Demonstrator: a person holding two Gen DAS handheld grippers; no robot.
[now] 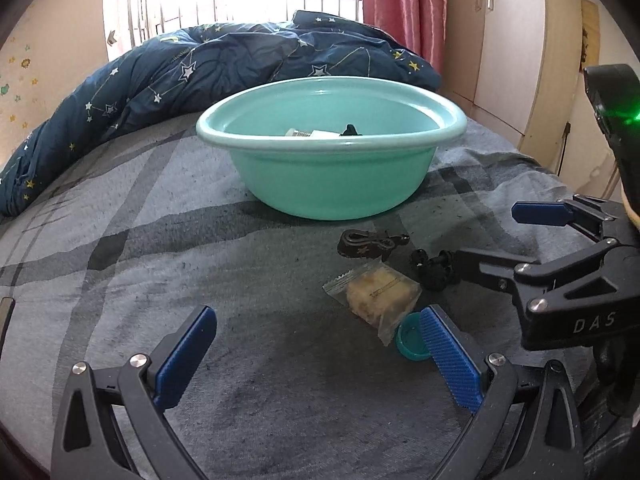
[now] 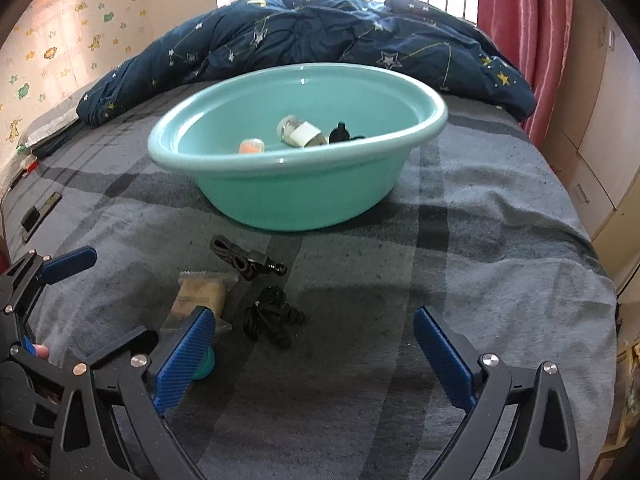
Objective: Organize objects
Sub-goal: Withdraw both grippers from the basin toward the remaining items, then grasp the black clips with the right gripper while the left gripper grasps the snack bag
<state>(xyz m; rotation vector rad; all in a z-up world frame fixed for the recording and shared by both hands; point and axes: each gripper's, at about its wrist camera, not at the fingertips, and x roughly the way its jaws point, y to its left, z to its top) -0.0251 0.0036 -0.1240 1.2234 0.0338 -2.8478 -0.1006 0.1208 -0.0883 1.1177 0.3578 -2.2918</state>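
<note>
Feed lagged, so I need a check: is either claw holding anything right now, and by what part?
Nothing is held. Left claw and right claw are both open over the bed, with no item between their fingers.

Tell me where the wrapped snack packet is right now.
The wrapped snack packet lies on the grey bedspread in front of the green basin, just left of the black knob piece with the teal cap at its near corner.

Before me the bed (image 2: pixel 500 240) wears a grey plaid cover. On it sit a teal basin (image 2: pixel 296 196) at centre, a starry quilt (image 2: pixel 320 32) across the top, and below the basin a black clip (image 2: pixel 248 258), wrapped snack (image 2: pixel 198 296), black knob (image 2: pixel 272 316) and teal cap (image 1: pixel 410 340).
</note>
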